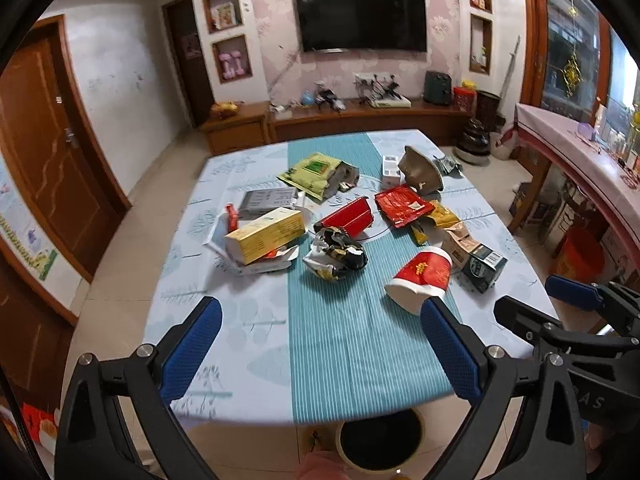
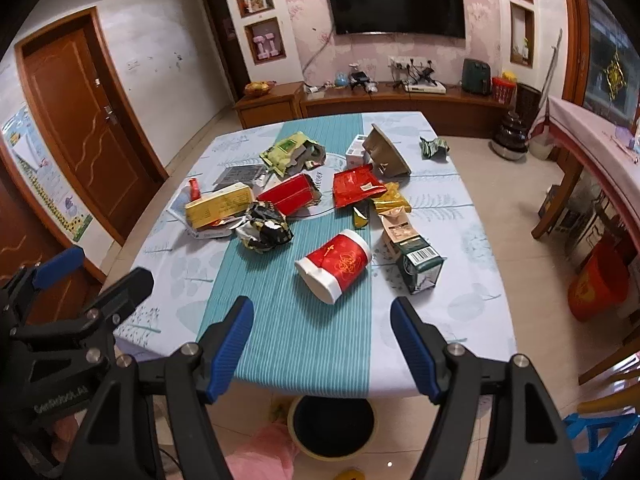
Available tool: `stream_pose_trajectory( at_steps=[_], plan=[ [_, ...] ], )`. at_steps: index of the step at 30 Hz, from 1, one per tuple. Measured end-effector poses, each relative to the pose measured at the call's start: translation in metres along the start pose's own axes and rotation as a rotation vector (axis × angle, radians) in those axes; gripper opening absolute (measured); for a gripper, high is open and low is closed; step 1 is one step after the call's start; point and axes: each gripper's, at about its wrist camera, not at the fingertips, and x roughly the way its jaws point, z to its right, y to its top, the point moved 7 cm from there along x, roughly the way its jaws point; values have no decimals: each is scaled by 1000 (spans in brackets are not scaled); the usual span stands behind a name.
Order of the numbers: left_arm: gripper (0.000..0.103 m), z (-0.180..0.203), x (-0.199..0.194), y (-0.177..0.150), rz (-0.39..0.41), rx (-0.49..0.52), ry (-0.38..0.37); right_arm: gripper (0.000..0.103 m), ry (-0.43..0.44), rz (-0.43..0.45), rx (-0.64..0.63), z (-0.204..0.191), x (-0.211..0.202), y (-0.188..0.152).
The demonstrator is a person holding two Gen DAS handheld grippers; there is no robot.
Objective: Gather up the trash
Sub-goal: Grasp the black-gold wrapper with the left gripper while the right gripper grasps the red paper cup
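Note:
Trash lies scattered on the table: a tipped red paper cup, a crumpled black-and-white wrapper, a yellow box, a red box, a red pouch, a green carton and a green bag. A black round bin stands on the floor under the near table edge. My left gripper and right gripper are both open and empty, above the near edge.
A TV cabinet and wall TV stand behind the table. A side table and an orange bucket are to the right. A wooden door is to the left. The right gripper shows at the left wrist view's right edge.

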Motion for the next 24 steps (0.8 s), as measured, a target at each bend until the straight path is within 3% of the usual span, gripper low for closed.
stream_pose_trajectory(
  at_steps=[8,19,24],
  plan=[
    [98,-17,92,29,-178,20,-152,72,-26,-114,245,21,68,19],
    [98,2,197,39,-355,80,-267,71,-83,-233,498,48,148,-1],
    [86,9,230,34,-449,105,-272,70,-64,-236,564,50,161,-8]
  ],
)
